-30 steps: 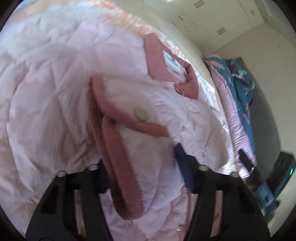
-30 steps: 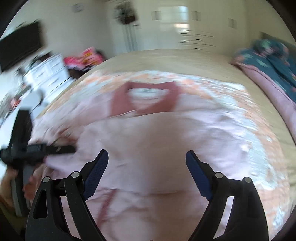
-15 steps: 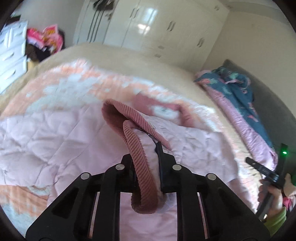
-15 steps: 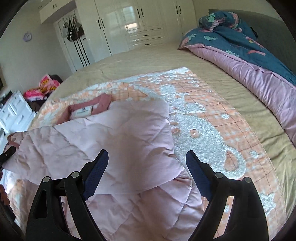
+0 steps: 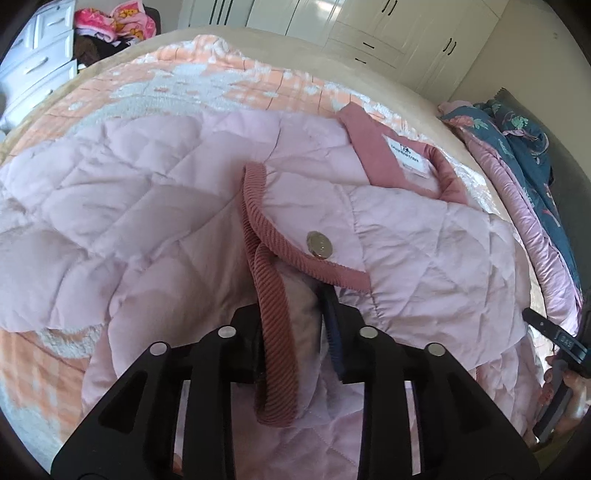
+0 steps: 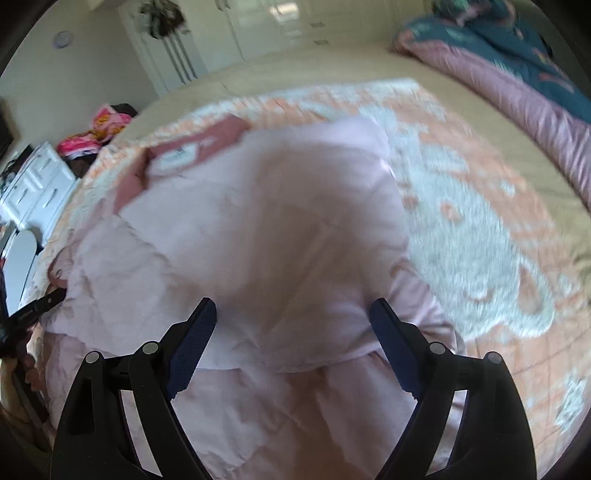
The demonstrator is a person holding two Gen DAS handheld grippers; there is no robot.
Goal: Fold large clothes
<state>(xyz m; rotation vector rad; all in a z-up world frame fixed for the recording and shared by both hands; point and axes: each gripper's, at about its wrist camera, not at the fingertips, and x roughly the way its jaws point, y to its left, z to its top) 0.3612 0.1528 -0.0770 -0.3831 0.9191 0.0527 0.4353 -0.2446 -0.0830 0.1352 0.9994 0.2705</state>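
Pale pink quilted jacket (image 5: 184,206) with ribbed rose trim lies on the peach-and-white bedspread (image 5: 207,70), one sleeve laid across its front. Left gripper (image 5: 295,325) is clamped on the ribbed cuff (image 5: 273,332); right gripper (image 6: 291,347) hangs apart above. Body folds look undone.

Home bedroom. Large bed (image 5: 388,92) with beige sheet fills both views, an orange-and-white blanket (image 5: 221,77) spread over it. Rolled teal floral and pink duvet (image 6: 535,74) along the bed's right edge. Glossy white built-in wardrobe (image 5: 369,29) with dark handles beyond the far edge. White chest of drawers (image 5: 40,62) at far left, pink clothes pile (image 5: 114,22) beside it. Round wall clock (image 6: 63,38) on cream wall.
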